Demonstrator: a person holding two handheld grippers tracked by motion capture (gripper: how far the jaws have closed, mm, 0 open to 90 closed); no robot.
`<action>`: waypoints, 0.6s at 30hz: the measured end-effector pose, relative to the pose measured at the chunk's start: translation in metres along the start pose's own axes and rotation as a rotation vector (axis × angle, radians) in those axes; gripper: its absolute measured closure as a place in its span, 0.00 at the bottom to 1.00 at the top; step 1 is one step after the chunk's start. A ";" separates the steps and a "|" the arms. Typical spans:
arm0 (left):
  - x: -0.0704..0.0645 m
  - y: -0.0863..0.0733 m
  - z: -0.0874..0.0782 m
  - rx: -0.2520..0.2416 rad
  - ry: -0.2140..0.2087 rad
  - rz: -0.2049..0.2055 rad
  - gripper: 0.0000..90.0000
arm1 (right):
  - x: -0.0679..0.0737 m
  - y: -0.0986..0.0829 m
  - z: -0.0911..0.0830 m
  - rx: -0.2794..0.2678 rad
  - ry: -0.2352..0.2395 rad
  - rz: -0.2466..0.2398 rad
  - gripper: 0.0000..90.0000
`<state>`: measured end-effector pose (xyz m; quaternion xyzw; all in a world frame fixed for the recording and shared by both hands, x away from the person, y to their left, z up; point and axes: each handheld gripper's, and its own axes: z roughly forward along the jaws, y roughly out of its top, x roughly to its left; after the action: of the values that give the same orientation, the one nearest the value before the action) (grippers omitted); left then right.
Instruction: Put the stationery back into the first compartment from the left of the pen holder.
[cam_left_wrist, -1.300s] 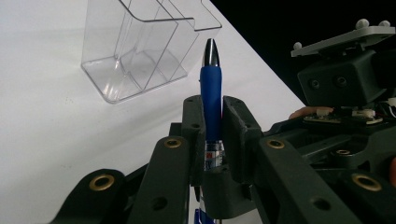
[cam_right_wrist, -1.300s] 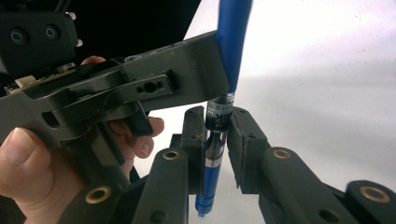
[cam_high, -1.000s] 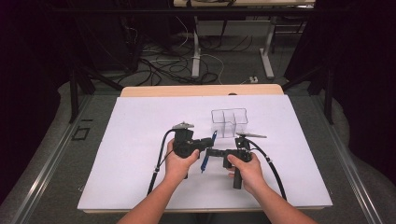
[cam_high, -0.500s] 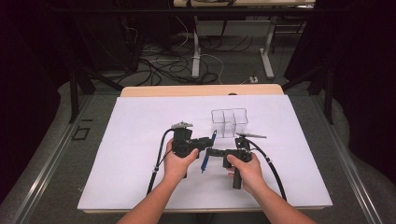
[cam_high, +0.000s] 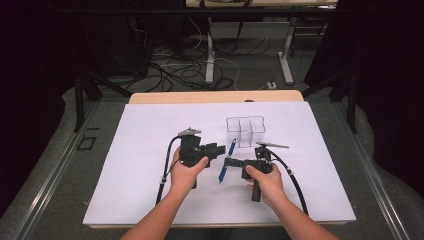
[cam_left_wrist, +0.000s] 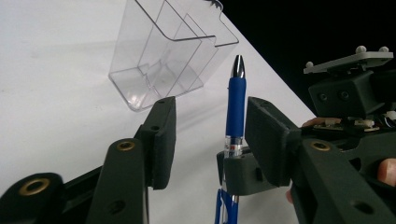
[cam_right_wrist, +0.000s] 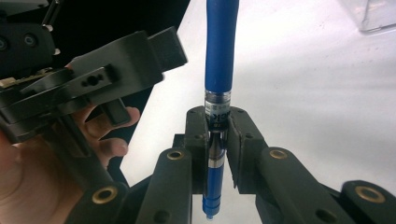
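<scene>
- Pen (cam_high: 226, 161): blue, with a clear midsection and a silver metal tip, held up off the white table sheet (cam_high: 130, 150) between the two grippers, near the middle of the table and just on the person's side of the clear organizer (cam_high: 245, 131).
- Long axis, seen from the high view: it runs from low and close to the person up and away, leaning slightly to the right, so its far end sits near the organizer's front wall.
- Tip end: in the left gripper view the silver tip of the pen (cam_left_wrist: 236, 100) points up and away toward the organizer (cam_left_wrist: 163, 56); the blue grip section sits below the tip, then the clear barrel.
- Right gripper (cam_right_wrist: 217, 135): jaws pressed onto the pen's clear midsection from both sides, pinching it, with the blue barrel (cam_right_wrist: 220, 46) rising straight out past the jaws and a short length hanging below them.
- Left gripper (cam_left_wrist: 208, 135): jaws spread wide apart, one on each side of the pen's upper barrel and not touching it.
- High view: left gripper (cam_high: 216, 150) and right gripper (cam_high: 231, 162) face each other across the pen, each held in one hand.
- Organizer: clear plastic with several compartments, standing upright on the sheet, apart from the pen.
</scene>
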<state>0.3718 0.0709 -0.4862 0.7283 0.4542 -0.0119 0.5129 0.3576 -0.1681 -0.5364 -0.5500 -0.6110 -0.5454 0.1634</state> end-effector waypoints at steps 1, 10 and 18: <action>0.001 0.000 -0.001 -0.006 0.001 0.006 0.58 | 0.000 0.000 0.000 -0.002 -0.004 -0.002 0.89; 0.004 0.001 -0.009 -0.020 0.065 0.037 0.46 | -0.001 0.004 -0.005 -0.033 -0.033 -0.017 0.89; 0.008 0.001 -0.016 -0.015 0.161 0.115 0.35 | 0.001 0.004 -0.011 -0.076 -0.071 -0.081 0.89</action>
<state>0.3695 0.0882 -0.4817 0.7480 0.4516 0.0794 0.4799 0.3561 -0.1777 -0.5294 -0.5496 -0.6171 -0.5545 0.0984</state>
